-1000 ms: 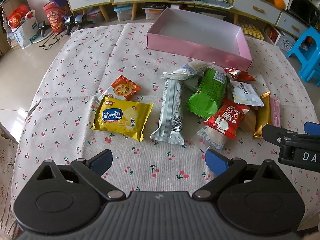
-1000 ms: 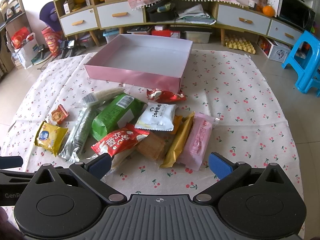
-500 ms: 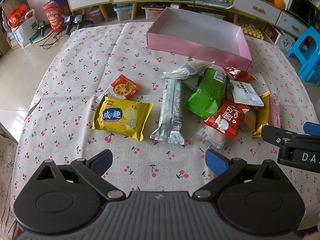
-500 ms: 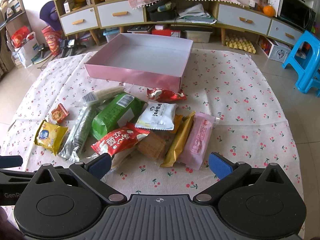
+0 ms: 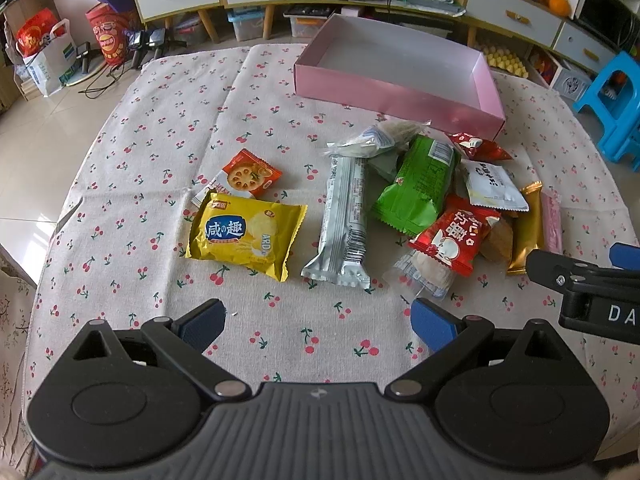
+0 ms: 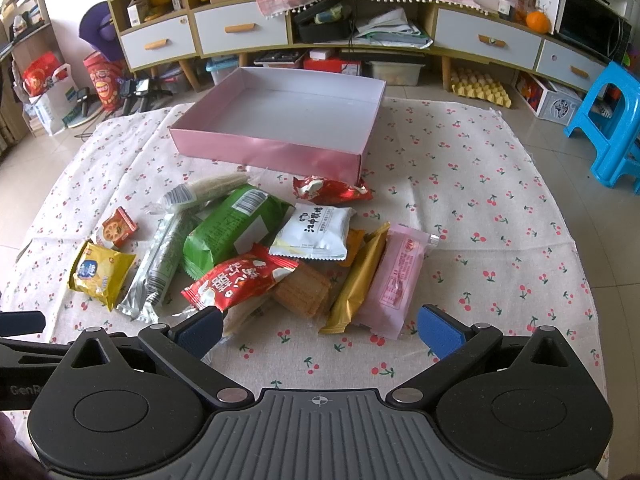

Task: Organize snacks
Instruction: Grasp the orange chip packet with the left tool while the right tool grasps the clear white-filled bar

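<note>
On the cherry-print cloth (image 5: 132, 152), left to right, lie a yellow foil cracker bag (image 5: 244, 234) over a partly hidden white packet, a long silver wrapper (image 5: 346, 220), a green pouch (image 6: 230, 228), a red glossy pack (image 6: 240, 280) covering a waffle-textured biscuit, a gold bar (image 6: 358, 280) and a pink sachet (image 6: 394, 280). Behind them sits a shallow pink cardboard box (image 6: 272, 152). The left gripper (image 5: 316, 322) and right gripper (image 6: 320, 330) hover wide apart, holding nothing.

Left gripper (image 5: 316, 320) and right gripper (image 6: 320, 326): black ribbed housing, two round pivot discs, silver screws, blue finger pads (image 6: 438, 330). White lettering marks each body's side.
</note>
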The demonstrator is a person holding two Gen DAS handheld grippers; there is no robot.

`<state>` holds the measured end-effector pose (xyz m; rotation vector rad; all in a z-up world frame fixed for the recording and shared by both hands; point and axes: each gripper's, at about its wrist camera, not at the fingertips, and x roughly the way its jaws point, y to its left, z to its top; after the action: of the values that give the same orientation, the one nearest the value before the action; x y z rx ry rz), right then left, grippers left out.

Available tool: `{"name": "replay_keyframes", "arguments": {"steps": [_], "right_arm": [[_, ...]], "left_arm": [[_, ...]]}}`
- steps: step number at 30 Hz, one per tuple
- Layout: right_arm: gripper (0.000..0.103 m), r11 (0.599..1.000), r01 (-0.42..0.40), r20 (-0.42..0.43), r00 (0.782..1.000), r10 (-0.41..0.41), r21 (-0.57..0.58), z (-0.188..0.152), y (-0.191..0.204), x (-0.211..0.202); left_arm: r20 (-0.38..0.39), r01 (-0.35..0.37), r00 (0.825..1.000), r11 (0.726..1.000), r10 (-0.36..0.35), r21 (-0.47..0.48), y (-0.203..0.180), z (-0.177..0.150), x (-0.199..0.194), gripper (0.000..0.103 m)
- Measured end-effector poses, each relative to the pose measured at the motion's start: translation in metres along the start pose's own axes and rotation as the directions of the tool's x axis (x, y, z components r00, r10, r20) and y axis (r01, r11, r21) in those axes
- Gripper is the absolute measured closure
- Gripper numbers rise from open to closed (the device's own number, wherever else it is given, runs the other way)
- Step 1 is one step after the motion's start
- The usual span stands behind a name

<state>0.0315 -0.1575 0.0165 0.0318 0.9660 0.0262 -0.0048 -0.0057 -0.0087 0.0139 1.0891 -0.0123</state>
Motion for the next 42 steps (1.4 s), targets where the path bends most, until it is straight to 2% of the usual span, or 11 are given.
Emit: {"name": "replay_keyframes", "arguments": {"steps": [10, 13, 16, 20, 25, 29, 33, 37, 42], "right_arm": [[0.000, 1.000, -0.005, -0.006, 1.000, 0.005, -0.009, 0.008, -0.003, 0.001], [0.000, 1.000, -0.005, 0.002, 1.000, 0.005, -0.021, 0.012, -0.003, -0.001], [0.000, 1.000, -0.009, 0.013, 1.000, 0.010, -0.019, 0.020, -0.005, -0.004], [0.000, 0.998, -0.067, -0.019, 0.998, 0.067, -0.008, 0.035, -0.009, 0.000], [0.000, 0.993, -0.120, -0.061, 0.991, 0.119, -0.008, 0.052, -0.011, 0.009], [0.000, 0.987, -0.161, -0.083, 0.983, 0.162, 0.022, 0.062, -0.019, 0.020], [0.000, 0.974, -0.200, -0.120, 0.970, 0.212, 0.106, 0.062, -0.031, 0.040], [0.000, 0.947, -0.265, -0.166, 0.941, 0.295, 0.180, 0.064, -0.032, 0.058], [0.000, 0.928, -0.293, -0.137, 0.934, 0.329, 0.231, 0.074, -0.024, 0.064]], "left_arm": [[0.034, -0.016, 0.999, 1.000, 0.016, 0.002, 0.009, 0.012, -0.007, 0.001], [0.084, -0.037, 0.996, 0.999, 0.036, 0.008, 0.012, 0.019, -0.014, 0.001], [0.125, -0.026, 0.992, 1.000, 0.023, 0.015, 0.018, 0.028, -0.020, 0.001], [0.162, -0.026, 0.987, 0.998, 0.015, 0.062, 0.024, 0.043, -0.021, 0.001], [0.093, 0.018, 0.995, 0.994, -0.028, 0.106, 0.027, 0.060, -0.010, 0.001], [0.119, 0.026, 0.992, 0.989, -0.044, 0.147, 0.026, 0.064, -0.005, 0.001], [0.120, 0.056, 0.990, 0.993, -0.068, 0.101, 0.042, 0.073, 0.006, 0.001], [0.083, 0.100, 0.991, 0.994, -0.103, 0.038, 0.067, 0.084, 0.023, 0.003], [0.019, 0.119, 0.993, 0.992, -0.118, -0.030, 0.085, 0.084, 0.050, 0.018]]}}
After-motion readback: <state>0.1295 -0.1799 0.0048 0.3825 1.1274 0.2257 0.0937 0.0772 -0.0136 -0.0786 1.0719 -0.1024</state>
